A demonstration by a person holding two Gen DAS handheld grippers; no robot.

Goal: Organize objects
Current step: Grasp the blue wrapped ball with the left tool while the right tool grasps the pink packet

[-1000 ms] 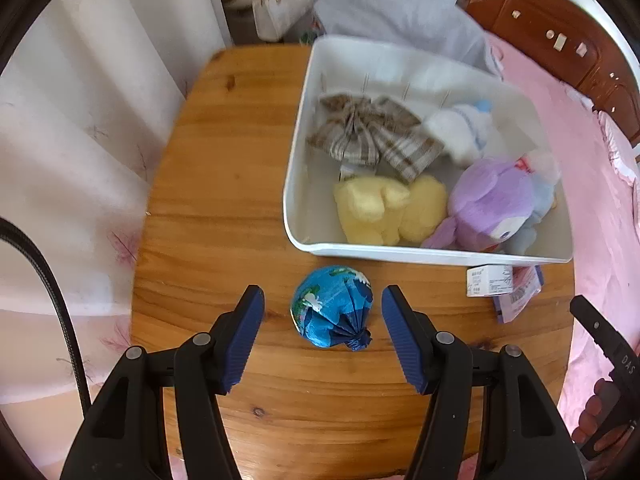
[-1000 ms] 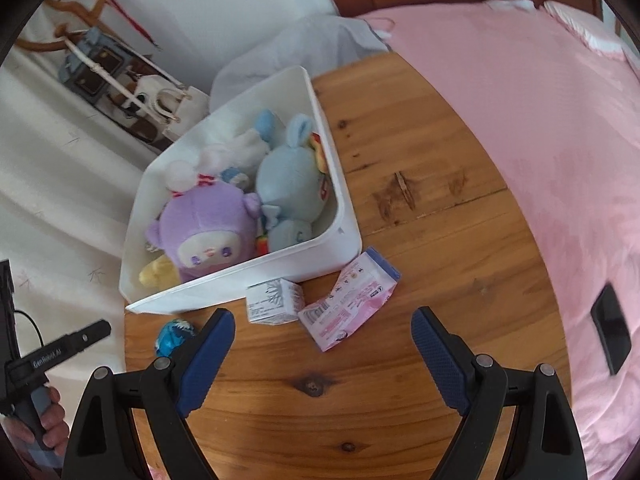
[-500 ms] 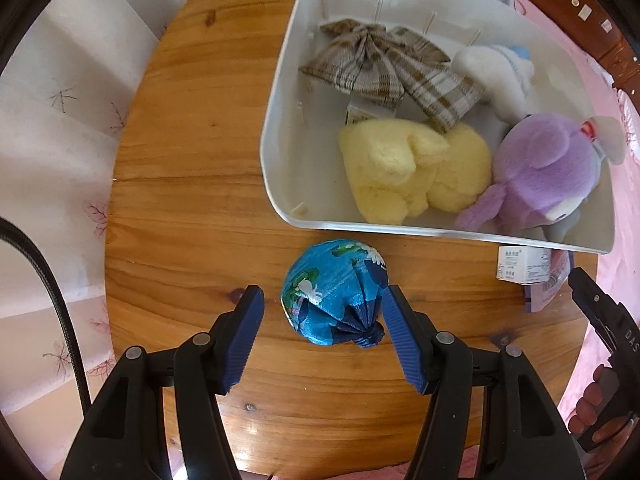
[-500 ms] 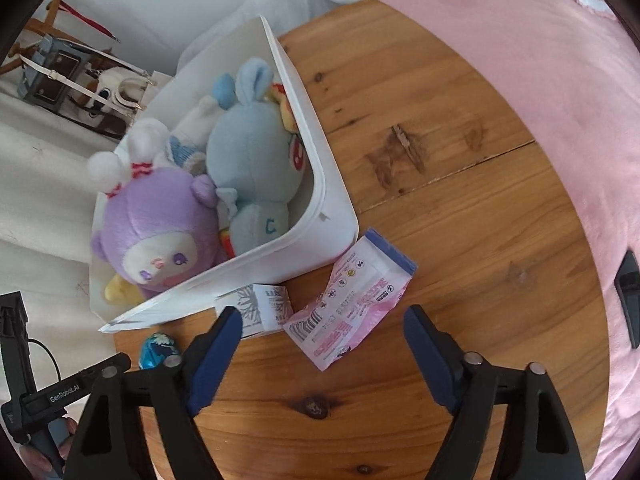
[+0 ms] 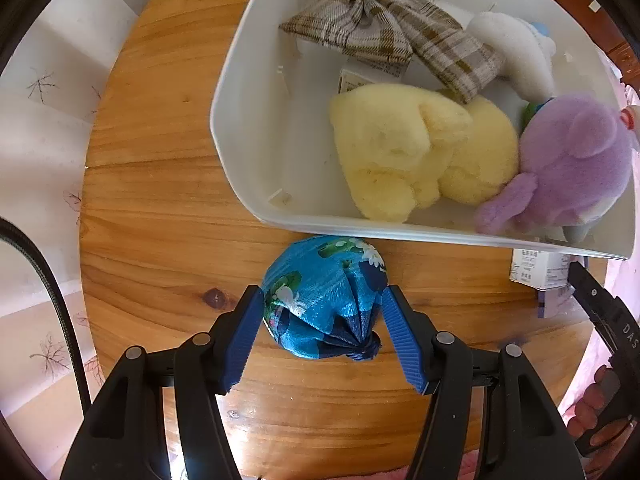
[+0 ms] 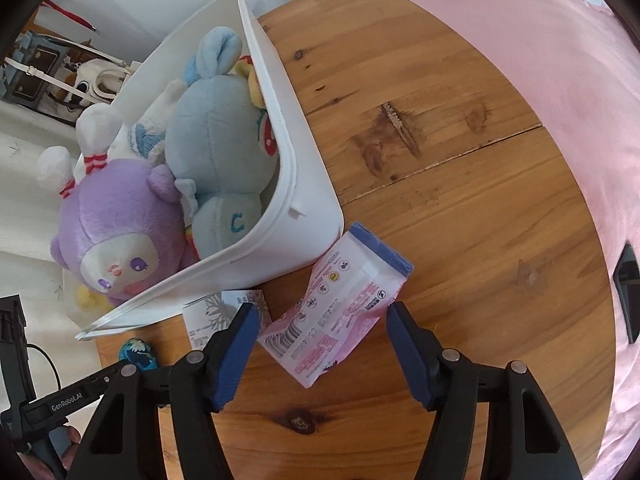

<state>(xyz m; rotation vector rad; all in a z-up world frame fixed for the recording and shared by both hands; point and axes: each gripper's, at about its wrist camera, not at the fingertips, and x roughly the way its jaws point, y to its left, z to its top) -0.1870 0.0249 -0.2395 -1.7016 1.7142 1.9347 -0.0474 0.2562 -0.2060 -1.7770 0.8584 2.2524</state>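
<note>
Both grippers have dropped closer to the table since 1 s ago, each now straddling its target. Left gripper (image 5: 322, 298): jaws spread, blue pads on either side of the blue fabric ball (image 5: 324, 296); left pad looks to be touching the ball, right pad just beside it, not clamped. Ball sits on the wooden table (image 5: 160, 200), just in front of the white bin (image 5: 244, 80). Right gripper (image 6: 320, 314): jaws wide apart w/ the pink packet (image 6: 340, 316) between them, lying flat on the table, its blue-edged end near the bin corner; pads not pressing it. Small white box (image 6: 216, 312) lies beside the packet, against the bin wall, partly behind the left pad. Inside the bin: purple plush (image 6: 116, 220), blue plush (image 6: 220, 140), yellow plush (image 5: 416, 152), plaid bow (image 5: 384, 32).
</note>
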